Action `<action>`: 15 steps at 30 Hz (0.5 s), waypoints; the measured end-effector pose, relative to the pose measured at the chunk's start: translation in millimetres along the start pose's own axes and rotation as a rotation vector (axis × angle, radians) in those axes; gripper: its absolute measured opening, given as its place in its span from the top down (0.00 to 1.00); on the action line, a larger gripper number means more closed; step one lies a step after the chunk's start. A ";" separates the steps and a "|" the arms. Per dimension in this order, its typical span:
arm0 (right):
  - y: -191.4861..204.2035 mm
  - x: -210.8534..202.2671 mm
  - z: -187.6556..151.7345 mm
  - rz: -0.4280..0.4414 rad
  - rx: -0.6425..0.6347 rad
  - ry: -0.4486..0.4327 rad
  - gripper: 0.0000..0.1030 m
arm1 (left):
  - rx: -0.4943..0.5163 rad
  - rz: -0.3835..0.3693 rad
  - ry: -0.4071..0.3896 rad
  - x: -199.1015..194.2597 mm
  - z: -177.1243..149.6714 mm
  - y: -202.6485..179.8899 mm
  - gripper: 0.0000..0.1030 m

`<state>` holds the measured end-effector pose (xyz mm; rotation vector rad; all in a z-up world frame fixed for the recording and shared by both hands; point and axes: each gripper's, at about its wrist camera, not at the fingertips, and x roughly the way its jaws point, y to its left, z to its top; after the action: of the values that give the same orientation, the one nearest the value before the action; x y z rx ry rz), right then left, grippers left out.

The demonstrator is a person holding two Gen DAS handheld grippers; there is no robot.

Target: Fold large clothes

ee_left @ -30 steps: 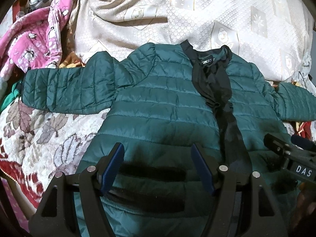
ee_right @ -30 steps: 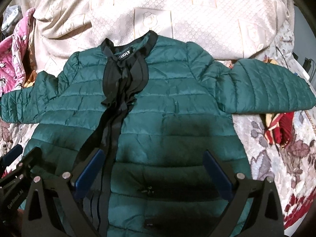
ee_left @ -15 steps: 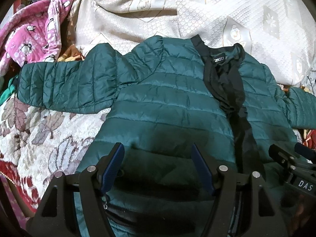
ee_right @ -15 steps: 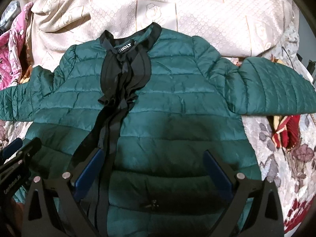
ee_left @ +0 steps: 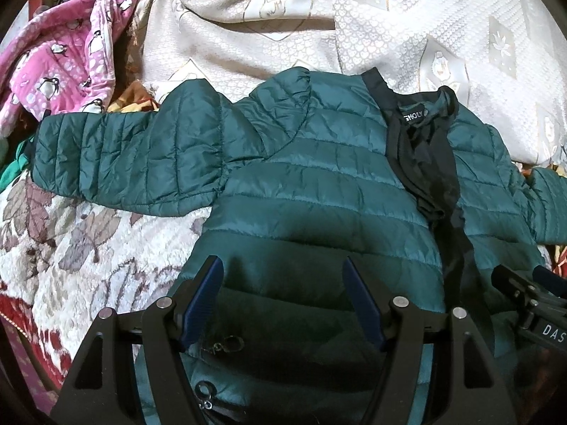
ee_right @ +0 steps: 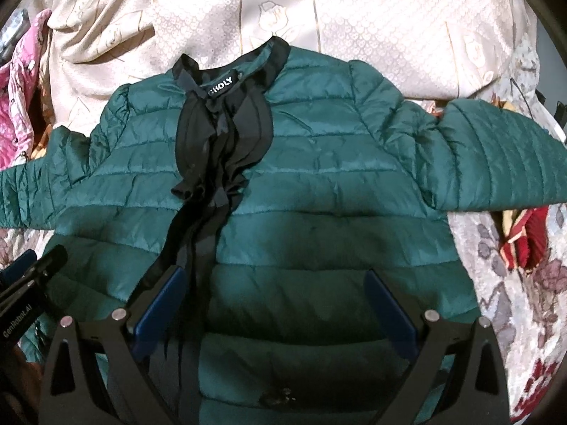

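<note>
Green quilted jacket (ee_right: pixel 319 184) spread face-up on bedspread (ee_left: pixel 88 258), sleeves out; left gripper (ee_left: pixel 283 283) and right gripper (ee_right: pixel 273 294) both spread wide, empty, above hem; best to pinch each sleeve near cuff, fold inward flat

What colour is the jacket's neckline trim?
Black trim on the dark green jacket, clearest in the right wrist view.

We are losing the green jacket's (ee_left: pixel 319 191) hem beneath the left gripper (ee_left: pixel 283 283) in the left wrist view, so its bottom edge is staying out of sight. The far sleeve (ee_left: pixel 545 205) is running off the right edge. In the right wrist view the other sleeve (ee_right: pixel 28 191) is getting cut at the left edge. We are reading the collar label (ee_right: pixel 220 85) only partly. The pink garment (ee_left: pixel 60 53) is trailing past the frame.
</note>
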<state>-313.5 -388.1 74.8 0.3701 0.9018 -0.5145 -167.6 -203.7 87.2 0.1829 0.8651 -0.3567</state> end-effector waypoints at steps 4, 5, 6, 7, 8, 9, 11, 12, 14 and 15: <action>3.4 6.9 1.4 0.004 -0.001 0.006 0.02 | -0.014 0.008 0.006 4.9 2.5 3.3 0.58; 4.4 8.0 1.2 0.004 -0.002 0.009 0.02 | -0.017 0.009 0.007 5.9 3.2 4.2 0.58; 5.2 9.0 1.1 0.005 -0.003 0.011 0.02 | -0.019 0.009 0.008 6.9 3.8 4.8 0.58; 5.9 10.5 1.4 0.005 -0.003 0.010 0.02 | -0.020 0.010 0.007 7.8 4.2 5.5 0.58; 6.4 11.3 1.5 0.005 -0.003 0.009 0.02 | -0.020 0.011 0.007 8.2 4.2 5.9 0.58; 6.8 12.2 1.5 0.005 -0.001 0.010 0.02 | -0.019 0.011 0.008 8.9 4.5 6.1 0.58; 7.3 14.3 1.5 0.006 -0.001 0.013 0.02 | -0.019 0.011 0.008 9.5 5.0 6.5 0.58; 7.8 14.7 1.3 0.004 -0.003 0.014 0.02 | -0.020 0.011 0.008 9.3 5.0 6.5 0.58; 8.3 15.2 1.5 0.004 -0.006 0.017 0.02 | -0.021 0.010 0.007 9.5 5.0 6.5 0.58; 8.3 15.1 1.6 0.005 -0.006 0.017 0.02 | -0.020 0.011 0.009 9.5 5.1 6.4 0.58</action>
<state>-299.9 -386.2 64.1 0.3714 0.9186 -0.5046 -155.9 -201.5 83.2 0.1707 0.8755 -0.3374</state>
